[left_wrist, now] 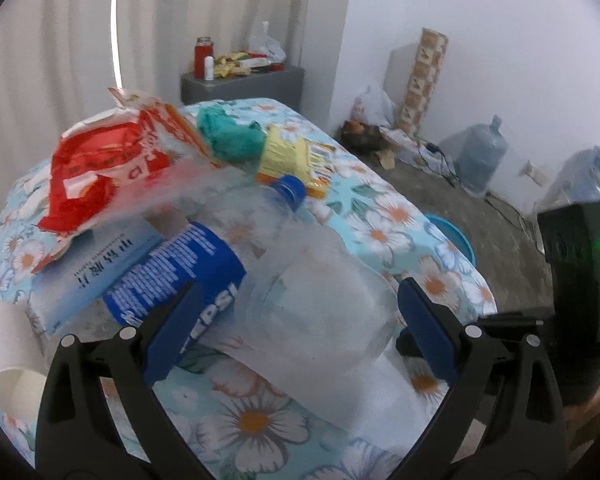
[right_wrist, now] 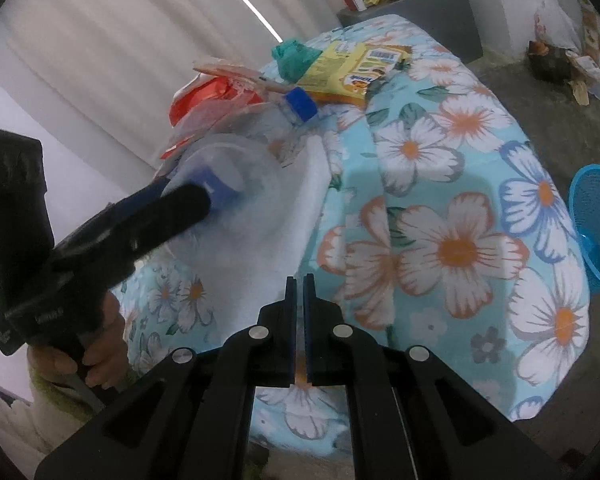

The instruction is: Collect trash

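At frame centre, a clear, seemingly crumpled plastic cup [left_wrist: 320, 300] sits between the left gripper's [left_wrist: 300, 328] spread jaws; the right gripper's [right_wrist: 299, 328] are pressed together, empty.

I see my left gripper [left_wrist: 300, 316] held wide apart, with a clear plastic cup [left_wrist: 320, 304] lying on its side between the blue pads [left_wrist: 172, 332] — I cannot tell if they touch it. The cup rests on a white sheet of paper [left_wrist: 364, 392] on the flowery tablecloth [left_wrist: 256, 420]. Just behind it lies a Pepsi bottle [left_wrist: 188, 272] with a blue cap [left_wrist: 290, 192]. A white box [left_wrist: 96, 268] sits under a crumpled red and white wrapper [left_wrist: 112, 168]. Farther back are a green cloth [left_wrist: 230, 138] and a yellow packet [left_wrist: 296, 160] — close together. A white paper cup [left_wrist: 8, 356] lies at the left edge. A blue basket [left_wrist: 458, 240] peeks out past the table.
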Available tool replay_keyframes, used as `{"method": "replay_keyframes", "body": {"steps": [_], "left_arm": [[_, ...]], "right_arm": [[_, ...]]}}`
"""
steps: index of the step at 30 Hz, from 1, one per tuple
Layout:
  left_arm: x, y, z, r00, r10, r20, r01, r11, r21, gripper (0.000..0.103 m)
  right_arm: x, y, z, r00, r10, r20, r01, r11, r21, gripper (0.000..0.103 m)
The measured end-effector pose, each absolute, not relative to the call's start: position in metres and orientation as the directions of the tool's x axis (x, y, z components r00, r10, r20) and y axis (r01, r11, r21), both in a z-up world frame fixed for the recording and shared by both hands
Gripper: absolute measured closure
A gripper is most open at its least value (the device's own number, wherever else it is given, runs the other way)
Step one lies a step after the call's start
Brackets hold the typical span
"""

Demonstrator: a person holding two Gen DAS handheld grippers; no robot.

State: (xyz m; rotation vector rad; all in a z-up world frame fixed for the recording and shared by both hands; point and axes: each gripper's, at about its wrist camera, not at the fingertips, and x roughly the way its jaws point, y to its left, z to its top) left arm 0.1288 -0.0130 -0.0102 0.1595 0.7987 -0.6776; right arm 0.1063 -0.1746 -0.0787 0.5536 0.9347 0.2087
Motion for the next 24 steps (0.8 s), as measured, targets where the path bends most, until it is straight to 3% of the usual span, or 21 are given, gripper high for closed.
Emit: {"method": "replay_keyframes", "body": {"steps": [12, 18, 24], "left_arm": [[0.115, -0.029, -0.017, 0.468, -0.491, -0.735, 0.648, 0.756, -0.091, 0.011], [0.101, -0.01, -0.011, 0.427, -0.518, -0.741, 0.652, 0.745, -0.145, 0.028], [0.076, 0.011, -0.014, 0.38, -0.544, -0.748, 0.659, 0.727, -0.194, 0.035]], "right_arm": [[0.101, -0.189, -0.09, 0.573, 0.448, -0.686, 0.096, 0.794, 0.6, 0.099], [0.099, -0.195, -0.088, 0.574, 0.476, -0.666, 0.104, 0.765, 0.636, 0.099], [0.101, -0.199, -0.086, 0.572, 0.518, -0.636, 0.097, 0.727, 0.68, 0.098]]}}
